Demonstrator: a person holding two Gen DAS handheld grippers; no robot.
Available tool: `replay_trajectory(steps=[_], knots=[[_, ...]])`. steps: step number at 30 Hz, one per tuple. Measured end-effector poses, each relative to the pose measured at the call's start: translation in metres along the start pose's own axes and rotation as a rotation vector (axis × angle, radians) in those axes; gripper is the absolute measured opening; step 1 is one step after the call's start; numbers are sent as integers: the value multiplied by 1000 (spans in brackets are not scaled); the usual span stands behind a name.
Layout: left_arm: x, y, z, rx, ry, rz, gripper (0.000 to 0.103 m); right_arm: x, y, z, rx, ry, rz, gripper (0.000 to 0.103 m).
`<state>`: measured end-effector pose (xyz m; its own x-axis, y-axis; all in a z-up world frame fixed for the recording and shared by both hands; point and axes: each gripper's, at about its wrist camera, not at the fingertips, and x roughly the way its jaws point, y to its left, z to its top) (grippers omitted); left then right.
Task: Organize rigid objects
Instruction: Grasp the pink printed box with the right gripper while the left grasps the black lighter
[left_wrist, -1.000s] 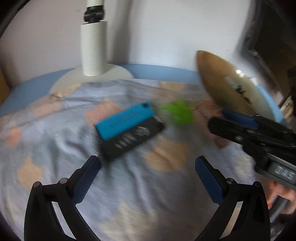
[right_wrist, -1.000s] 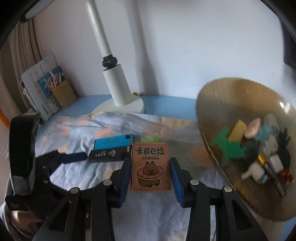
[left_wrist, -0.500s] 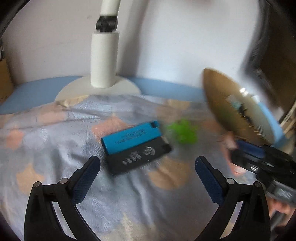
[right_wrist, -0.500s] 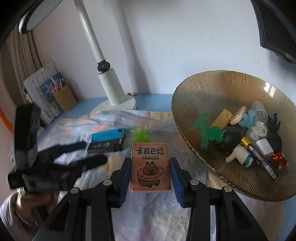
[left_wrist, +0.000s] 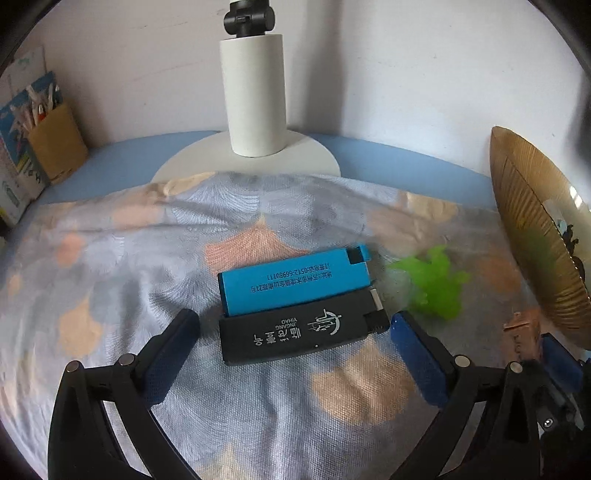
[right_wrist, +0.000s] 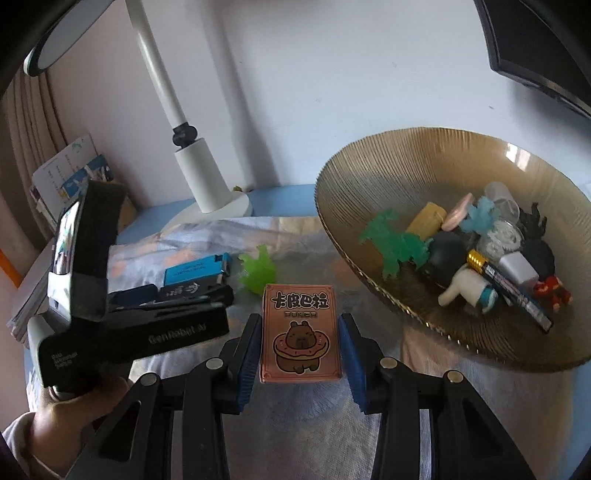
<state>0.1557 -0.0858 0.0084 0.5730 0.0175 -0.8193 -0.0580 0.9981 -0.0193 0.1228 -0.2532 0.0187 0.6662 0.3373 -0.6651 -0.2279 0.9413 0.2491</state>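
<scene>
A black lighter (left_wrist: 303, 332) and a blue lighter (left_wrist: 291, 280) lie side by side on the patterned cloth (left_wrist: 110, 258). My left gripper (left_wrist: 295, 334) is open, its blue pads flanking the black lighter with gaps on both sides. A green spiky toy (left_wrist: 436, 280) lies just right of the lighters. My right gripper (right_wrist: 301, 326) is shut on a pink capybara card box (right_wrist: 301, 332), held upright left of the amber bowl (right_wrist: 388, 177). From the right wrist the left gripper (right_wrist: 177, 297) hangs over the lighters (right_wrist: 195, 271).
The bowl holds several small toys, a battery and a green dinosaur (right_wrist: 391, 243). A white lamp base (left_wrist: 255, 92) stands behind the cloth. A pen holder (left_wrist: 55, 144) and books (right_wrist: 66, 177) sit at the left. A dark monitor (right_wrist: 535, 44) hangs at the upper right.
My left gripper has closed in on the lighters, and the black one now sits between its open fingers. The right gripper still grips the card box and has swung toward the bowl.
</scene>
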Motion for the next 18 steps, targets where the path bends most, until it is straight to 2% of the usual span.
replay_trajectory(steps=[5,7,8,18], knots=[[3,2,1,-19,-3,3,102,-1,0,0,1,-16,5,40],[1,3,1,-21,-18,-5,86,-2,0,0,3,-23,7,40],[-1,4,0,-23,-29,-10,84,-2,0,0,5,-26,10,40],[-17,17,-7,-47,-50,-59,84,-10,7,-3,-25,-53,7,40]])
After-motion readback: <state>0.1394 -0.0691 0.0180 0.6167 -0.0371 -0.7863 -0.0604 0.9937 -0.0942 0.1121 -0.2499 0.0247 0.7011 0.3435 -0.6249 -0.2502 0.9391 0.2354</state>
